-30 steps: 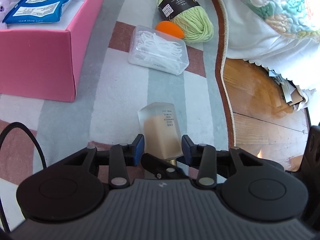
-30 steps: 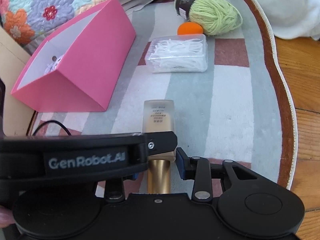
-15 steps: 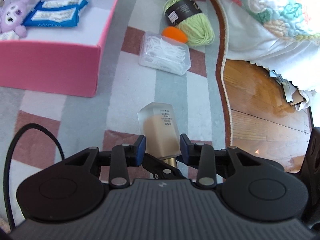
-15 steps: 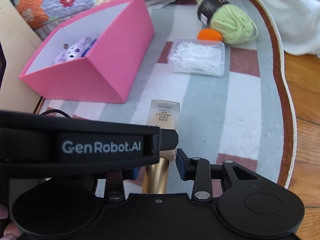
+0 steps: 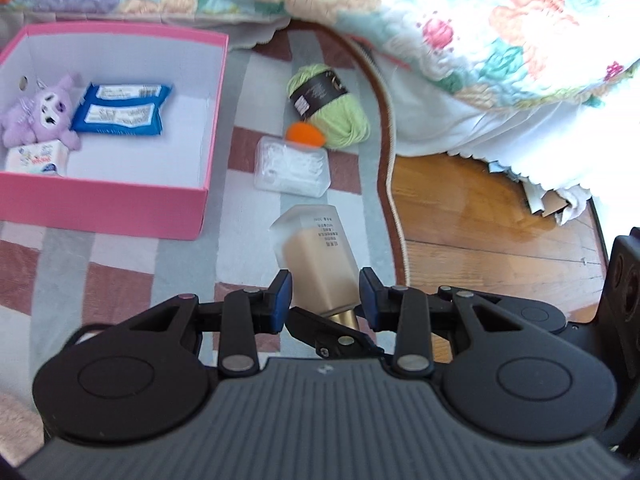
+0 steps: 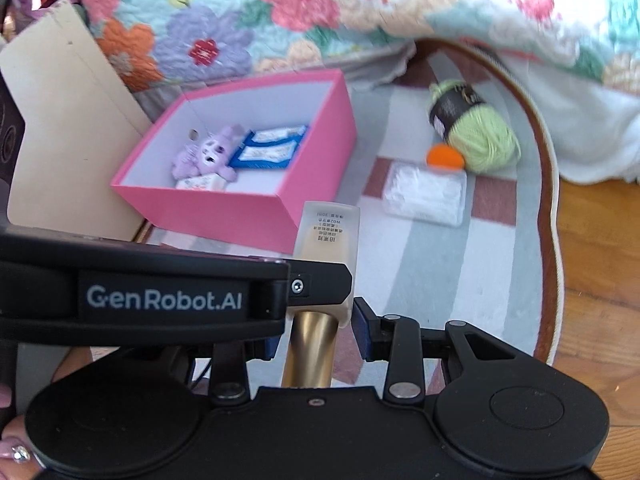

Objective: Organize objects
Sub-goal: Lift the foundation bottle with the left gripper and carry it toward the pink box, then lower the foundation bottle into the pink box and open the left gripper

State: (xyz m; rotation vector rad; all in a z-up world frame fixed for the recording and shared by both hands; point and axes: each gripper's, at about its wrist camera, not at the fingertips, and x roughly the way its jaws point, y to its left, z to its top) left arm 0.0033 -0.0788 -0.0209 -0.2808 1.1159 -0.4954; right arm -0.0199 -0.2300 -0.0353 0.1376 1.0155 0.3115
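A frosted foundation bottle (image 5: 316, 256) with beige liquid and a gold cap (image 6: 308, 352) hangs above the striped rug, base pointing away. My left gripper (image 5: 324, 300) is shut on its lower body. My right gripper (image 6: 314, 340) is shut on it near the shoulder, from the crossing side. The left gripper's body (image 6: 160, 300) crosses in front and hides the right gripper's left pad. The open pink box (image 5: 104, 204) lies ahead to the left. It holds a purple plush (image 5: 40, 116), blue wipe packs (image 5: 120, 108) and a tissue pack (image 5: 36, 158).
On the rug lie a green yarn skein (image 5: 332, 108), an orange object (image 5: 304, 134) and a clear box of white picks (image 5: 292, 164). A floral quilt (image 5: 480, 20) overhangs behind. Wood floor (image 5: 480, 220) is to the right, and cardboard (image 6: 68, 120) stands left of the box.
Both grippers have risen with the bottle held between them. The rug and its objects look farther off, and the inside of the pink box has come into view.
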